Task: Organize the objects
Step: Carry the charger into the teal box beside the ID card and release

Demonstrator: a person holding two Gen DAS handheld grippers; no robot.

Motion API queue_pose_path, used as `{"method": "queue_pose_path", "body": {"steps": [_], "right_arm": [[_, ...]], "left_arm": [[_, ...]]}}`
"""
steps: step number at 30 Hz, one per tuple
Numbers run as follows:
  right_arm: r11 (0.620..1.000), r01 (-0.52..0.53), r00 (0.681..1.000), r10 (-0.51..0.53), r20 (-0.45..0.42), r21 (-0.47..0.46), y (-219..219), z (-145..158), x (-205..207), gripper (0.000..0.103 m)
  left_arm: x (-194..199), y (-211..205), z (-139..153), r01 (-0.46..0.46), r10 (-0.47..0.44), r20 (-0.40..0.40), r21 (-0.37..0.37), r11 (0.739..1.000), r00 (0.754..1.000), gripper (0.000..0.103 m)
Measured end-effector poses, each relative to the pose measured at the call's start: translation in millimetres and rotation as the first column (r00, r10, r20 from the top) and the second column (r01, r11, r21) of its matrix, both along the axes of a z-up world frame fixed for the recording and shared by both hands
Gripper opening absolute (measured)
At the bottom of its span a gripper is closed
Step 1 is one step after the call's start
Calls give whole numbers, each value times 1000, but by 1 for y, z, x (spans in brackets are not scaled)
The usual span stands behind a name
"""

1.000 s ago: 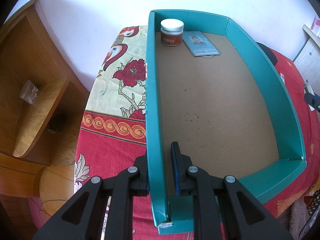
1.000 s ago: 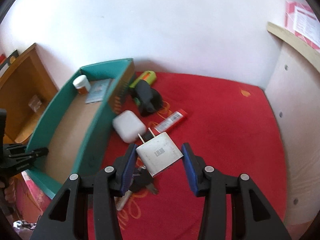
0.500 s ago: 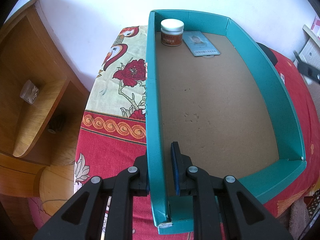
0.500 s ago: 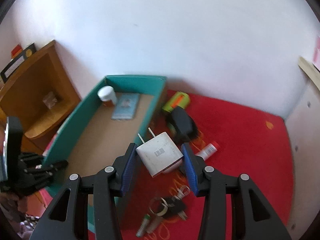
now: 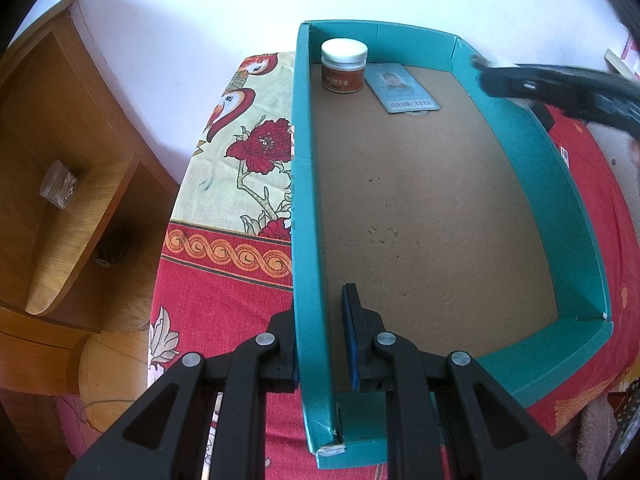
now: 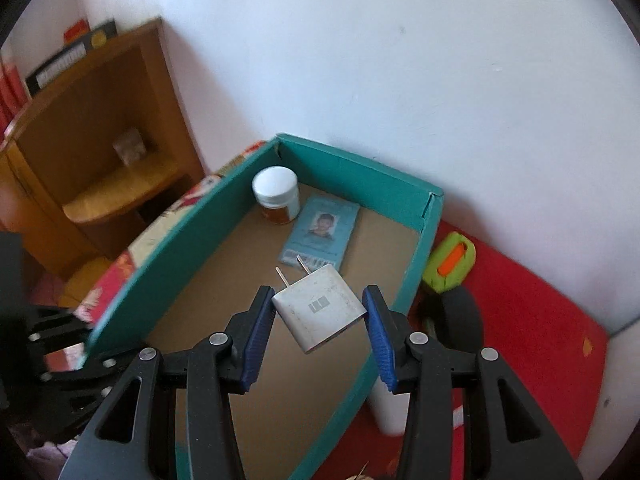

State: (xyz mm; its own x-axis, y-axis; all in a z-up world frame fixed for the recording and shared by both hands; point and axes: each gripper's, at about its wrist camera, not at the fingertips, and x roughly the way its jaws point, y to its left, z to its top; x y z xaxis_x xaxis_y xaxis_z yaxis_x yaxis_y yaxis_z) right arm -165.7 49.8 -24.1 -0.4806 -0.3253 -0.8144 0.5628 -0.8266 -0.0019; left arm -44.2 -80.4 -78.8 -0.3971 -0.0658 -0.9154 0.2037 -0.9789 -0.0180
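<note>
Since a second ago the right gripper [image 6: 319, 322] has carried the white charger [image 6: 320, 313] from above the red cloth [image 6: 532, 320] to a spot over the teal box [image 6: 224, 236], its jaws partly open and clamped on the charger's sides, prongs pointing away. Left gripper [image 5: 320, 344] has not shifted; its jaws are nearly closed, pinching the box's near left wall. Farther in, a white-lidded jar [image 6: 277, 195] and an ID card [image 6: 320, 234] sit on the box floor at the far end. Beyond the right wall lies a green-and-orange tool [image 6: 450, 262].
</note>
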Motion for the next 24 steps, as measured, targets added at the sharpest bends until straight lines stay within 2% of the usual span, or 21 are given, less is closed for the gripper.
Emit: {"method": "queue_pose_path", "body": {"steps": [5,10,18,24], "right_arm": [[997,2,1000,-3,14,73,-11,-13,-36,46],[994,12,999,-16,36,108,-17,-26,-61,46],[986,5,998,-15,60,164,-24,-42,-81,46],[978,9,999,-18,40,208,-30,-46,-91,46]], "left_arm": [[2,0,0,2,-2,1,-1,1000,1000,14],[3,0,0,4,-4,5,-1,1000,1000,14],[1,-2,0,1,-1,5,2,1000,1000,14],[2,-2,0,1,-1,5,1,1000,1000,14]]}}
